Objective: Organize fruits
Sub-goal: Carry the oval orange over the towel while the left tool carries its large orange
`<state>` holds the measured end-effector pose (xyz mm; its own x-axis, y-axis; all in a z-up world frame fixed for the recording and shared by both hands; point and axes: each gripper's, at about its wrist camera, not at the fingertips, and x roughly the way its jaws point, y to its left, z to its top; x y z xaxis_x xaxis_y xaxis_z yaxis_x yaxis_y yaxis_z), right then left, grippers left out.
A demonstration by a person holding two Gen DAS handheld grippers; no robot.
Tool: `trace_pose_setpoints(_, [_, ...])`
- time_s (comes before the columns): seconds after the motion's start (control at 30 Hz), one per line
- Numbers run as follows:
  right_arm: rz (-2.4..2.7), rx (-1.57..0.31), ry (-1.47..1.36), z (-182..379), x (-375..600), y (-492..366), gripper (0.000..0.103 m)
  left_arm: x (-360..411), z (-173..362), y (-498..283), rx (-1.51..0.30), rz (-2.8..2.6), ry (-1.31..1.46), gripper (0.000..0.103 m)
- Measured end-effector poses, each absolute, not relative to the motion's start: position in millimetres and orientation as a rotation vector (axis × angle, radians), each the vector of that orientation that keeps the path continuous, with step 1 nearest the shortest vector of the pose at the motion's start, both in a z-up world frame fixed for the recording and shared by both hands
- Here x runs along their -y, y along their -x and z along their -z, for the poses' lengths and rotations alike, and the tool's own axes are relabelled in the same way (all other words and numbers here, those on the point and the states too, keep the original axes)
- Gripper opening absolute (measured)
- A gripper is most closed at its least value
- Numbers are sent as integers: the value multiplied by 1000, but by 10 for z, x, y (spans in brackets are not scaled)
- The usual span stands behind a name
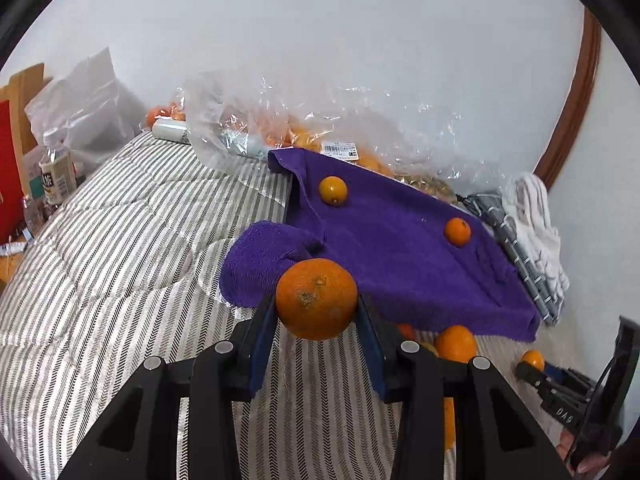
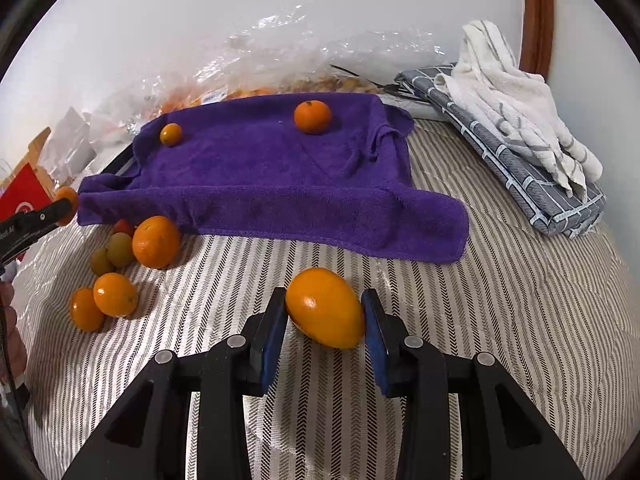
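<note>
Oranges fill both of my tongs over the striped quilt (image 2: 500,320). My left tongs (image 1: 317,308) are clamped on a round orange (image 1: 316,299), its scarred skin facing the camera, blue pads pressing it from either side and holding it clear of the quilt, in front of the rolled near-left corner of the purple towel (image 2: 272,184). My right tongs (image 2: 325,316) are closed on an oval orange fruit (image 2: 325,313), both blue pads against its sides, just in front of the towel's near edge.

Two more fruits sit on the towel: a small yellow-orange one (image 2: 171,135) by its far left corner and a bigger tangerine (image 2: 312,117) near its far edge, well apart from each other. Off the towel's near-left corner, loose fruit lies bunched on the quilt: a large orange (image 2: 156,242) touching the towel's hem, two greenish fruits (image 2: 114,254) beside it, a red one half hidden behind, and two oranges (image 2: 104,300) touching each other nearer to me.

Behind the towel, against the white wall, a crumpled clear plastic bag (image 1: 256,128) holds more orange fruit. At the quilt's far right corner, a white cloth (image 2: 516,92) is heaped on a folded grey checked cloth (image 2: 560,200). Bottles (image 1: 56,172) stand beyond the quilt's left edge in the left view.
</note>
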<state>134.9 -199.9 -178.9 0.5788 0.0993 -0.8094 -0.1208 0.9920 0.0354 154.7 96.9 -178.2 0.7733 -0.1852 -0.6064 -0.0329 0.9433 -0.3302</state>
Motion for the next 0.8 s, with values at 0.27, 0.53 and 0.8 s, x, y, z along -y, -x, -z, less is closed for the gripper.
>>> trace_pose_setpoints(0.27, [-121, -945, -6, 1760, 2063, -1301, 37, -1014, 1740, -1472, -660, 103, 370, 38])
trace_pose_setpoints(0.53, [-97, -914, -9, 1492, 2126, -1272, 37, -997, 1649, -1416, -631, 157, 383, 38])
trace_pose_setpoints(0.8, [-116, -846, -2, 1053, 2088, -1519, 37, -1019, 1329, -1217, -652, 172, 356, 38])
